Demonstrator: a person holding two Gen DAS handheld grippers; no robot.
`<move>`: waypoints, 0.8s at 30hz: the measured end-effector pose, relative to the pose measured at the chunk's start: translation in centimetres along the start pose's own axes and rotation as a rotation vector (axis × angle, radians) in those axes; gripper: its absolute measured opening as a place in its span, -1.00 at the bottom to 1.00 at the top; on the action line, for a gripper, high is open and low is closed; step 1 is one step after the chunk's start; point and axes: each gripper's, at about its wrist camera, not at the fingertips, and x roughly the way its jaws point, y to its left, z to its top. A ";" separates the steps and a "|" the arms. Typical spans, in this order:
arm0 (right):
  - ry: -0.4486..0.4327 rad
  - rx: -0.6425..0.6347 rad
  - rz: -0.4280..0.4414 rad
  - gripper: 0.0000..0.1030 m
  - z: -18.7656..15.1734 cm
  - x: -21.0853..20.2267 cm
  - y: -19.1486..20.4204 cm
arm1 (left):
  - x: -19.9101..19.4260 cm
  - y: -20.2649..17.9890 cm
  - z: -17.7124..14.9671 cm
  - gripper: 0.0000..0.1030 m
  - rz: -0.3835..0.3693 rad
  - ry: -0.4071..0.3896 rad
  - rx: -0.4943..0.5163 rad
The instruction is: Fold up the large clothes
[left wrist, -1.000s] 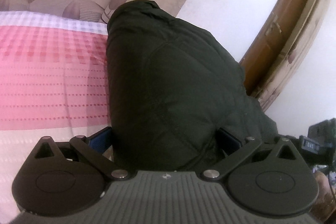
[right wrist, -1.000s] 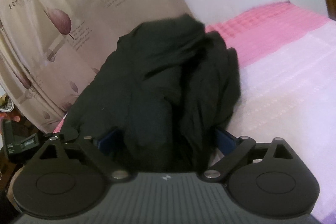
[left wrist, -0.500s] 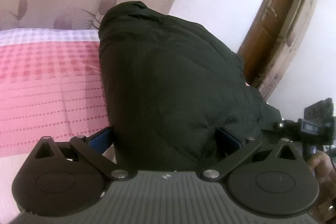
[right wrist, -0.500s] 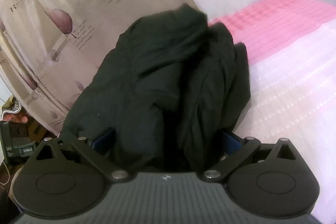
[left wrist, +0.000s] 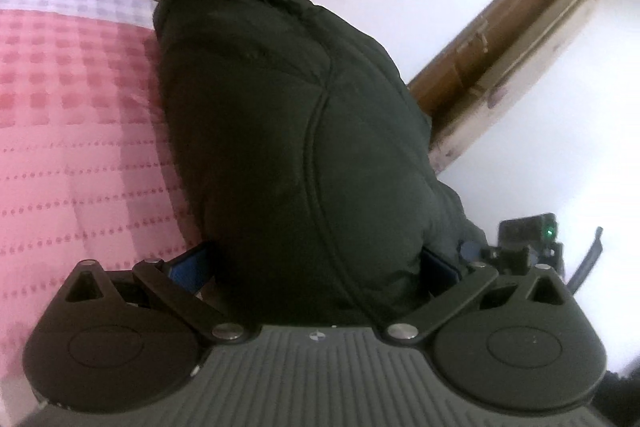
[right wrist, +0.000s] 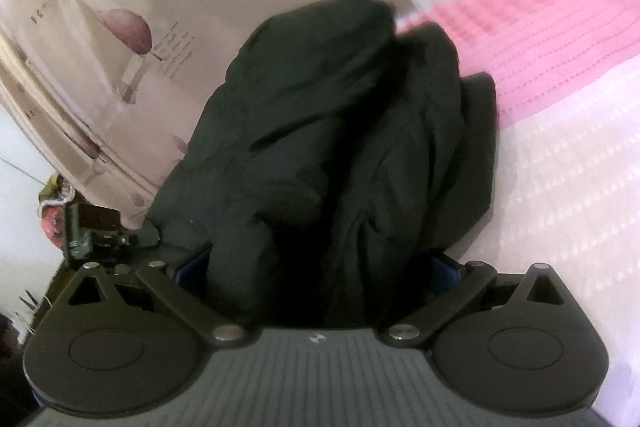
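A bulky black quilted jacket (left wrist: 288,131) fills the left wrist view, held up above the pink bed. My left gripper (left wrist: 312,263) is shut on the jacket's edge; the blue pads are mostly hidden by the cloth. In the right wrist view the same jacket (right wrist: 328,147) hangs in bunched folds. My right gripper (right wrist: 320,267) is shut on another part of the jacket's edge. The other gripper shows at the right of the left wrist view (left wrist: 528,239) and at the left of the right wrist view (right wrist: 96,227).
The pink and white patterned bedspread (left wrist: 72,147) lies to the left and below; it also shows in the right wrist view (right wrist: 560,155). A floral curtain (right wrist: 100,47) hangs behind. A brown wooden door (left wrist: 500,27) and white wall stand at the right.
Both grippers have lifted and tilted with the jacket still held. The views have rotated, and the jacket has swung a little against the bed and curtain.
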 end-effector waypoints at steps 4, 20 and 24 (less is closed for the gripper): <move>-0.036 0.094 0.074 1.00 0.4 -0.3 -1.6 | 0.8 1.4 0.8 1.00 -0.056 0.025 -0.015; -0.050 -0.185 -0.072 0.36 1.0 3.4 3.3 | 2.5 -0.7 0.1 0.74 0.036 -0.049 0.021; -0.079 -0.235 -0.122 0.07 0.8 3.5 5.3 | 1.5 -3.7 -0.7 0.58 0.131 -0.109 0.142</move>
